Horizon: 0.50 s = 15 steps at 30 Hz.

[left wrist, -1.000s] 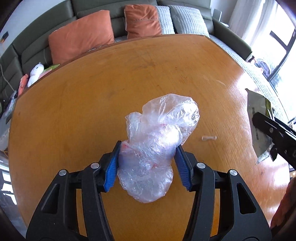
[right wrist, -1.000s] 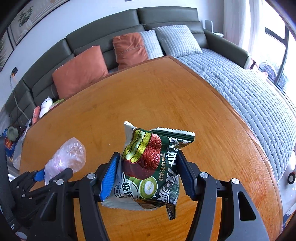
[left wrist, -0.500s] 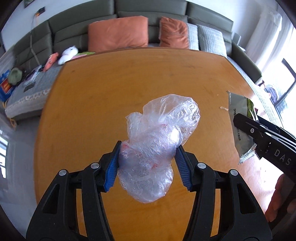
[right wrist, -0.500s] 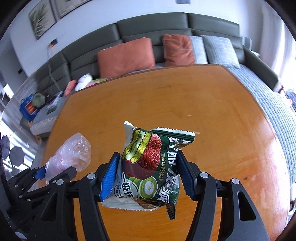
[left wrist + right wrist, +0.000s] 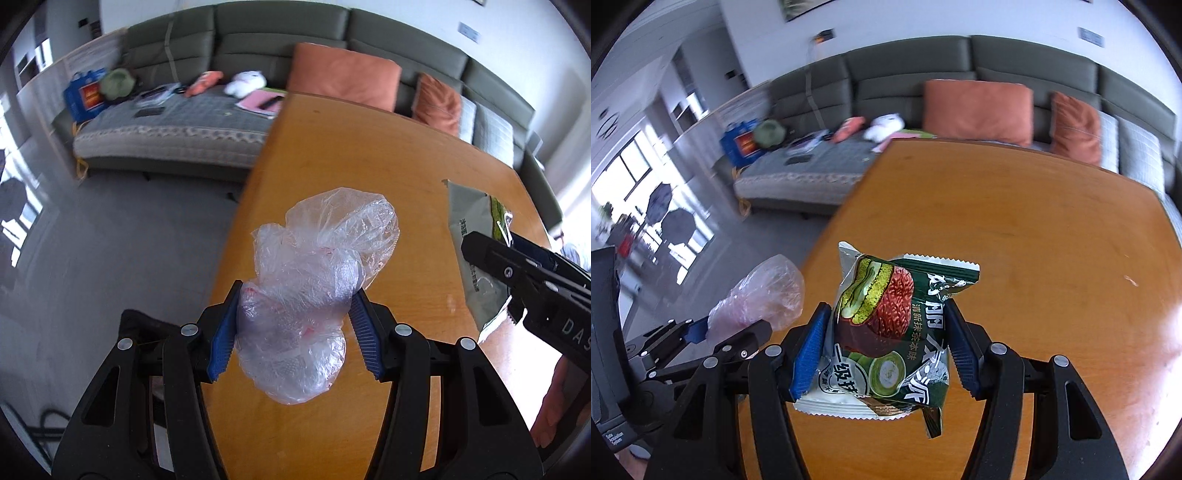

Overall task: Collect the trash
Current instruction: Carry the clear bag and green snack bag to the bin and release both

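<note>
The left gripper (image 5: 293, 332) pinches a crumpled clear plastic bag (image 5: 314, 288) between its blue pads, held up over the left edge of the wooden table (image 5: 388, 177). The right gripper (image 5: 882, 350) is pressed onto a green snack wrapper (image 5: 894, 332), lifted above the table's near left part. Both pieces look picked up, so the step in hand seems to be carrying them away. No bin shows in either view, so the next move calls for finding one, probably off the left edge over the floor (image 5: 129, 240), while keeping both grips firm. A small scrap (image 5: 1131, 280) lies near the right edge. Beyond the far edge stands a sofa (image 5: 997, 70).
</note>
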Each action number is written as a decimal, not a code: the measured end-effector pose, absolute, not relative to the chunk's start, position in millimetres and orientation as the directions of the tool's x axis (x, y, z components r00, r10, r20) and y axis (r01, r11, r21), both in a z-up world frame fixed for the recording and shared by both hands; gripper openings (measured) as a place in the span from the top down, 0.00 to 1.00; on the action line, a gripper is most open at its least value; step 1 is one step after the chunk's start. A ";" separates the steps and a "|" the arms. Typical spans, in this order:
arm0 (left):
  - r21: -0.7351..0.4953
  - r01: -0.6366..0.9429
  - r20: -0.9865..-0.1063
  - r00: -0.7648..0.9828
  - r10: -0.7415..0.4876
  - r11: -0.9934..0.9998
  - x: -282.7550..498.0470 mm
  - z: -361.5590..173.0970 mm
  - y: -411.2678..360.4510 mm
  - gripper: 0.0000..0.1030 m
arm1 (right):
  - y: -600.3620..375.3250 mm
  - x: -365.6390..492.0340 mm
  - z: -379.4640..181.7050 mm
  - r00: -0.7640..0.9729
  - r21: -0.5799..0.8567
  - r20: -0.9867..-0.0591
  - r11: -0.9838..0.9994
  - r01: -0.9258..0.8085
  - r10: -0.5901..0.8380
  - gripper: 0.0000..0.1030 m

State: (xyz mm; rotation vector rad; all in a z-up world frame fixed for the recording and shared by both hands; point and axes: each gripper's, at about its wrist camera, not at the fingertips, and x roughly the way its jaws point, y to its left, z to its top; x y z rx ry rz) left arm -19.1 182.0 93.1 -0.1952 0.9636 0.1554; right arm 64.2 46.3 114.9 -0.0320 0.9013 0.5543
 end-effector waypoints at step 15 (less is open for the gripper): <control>-0.106 -0.571 -0.850 0.476 0.223 0.814 -154.0 75.6 345.5 0.46 | 242.2 -21.5 111.9 0.246 0.205 -0.759 0.580 -0.788 0.603 0.39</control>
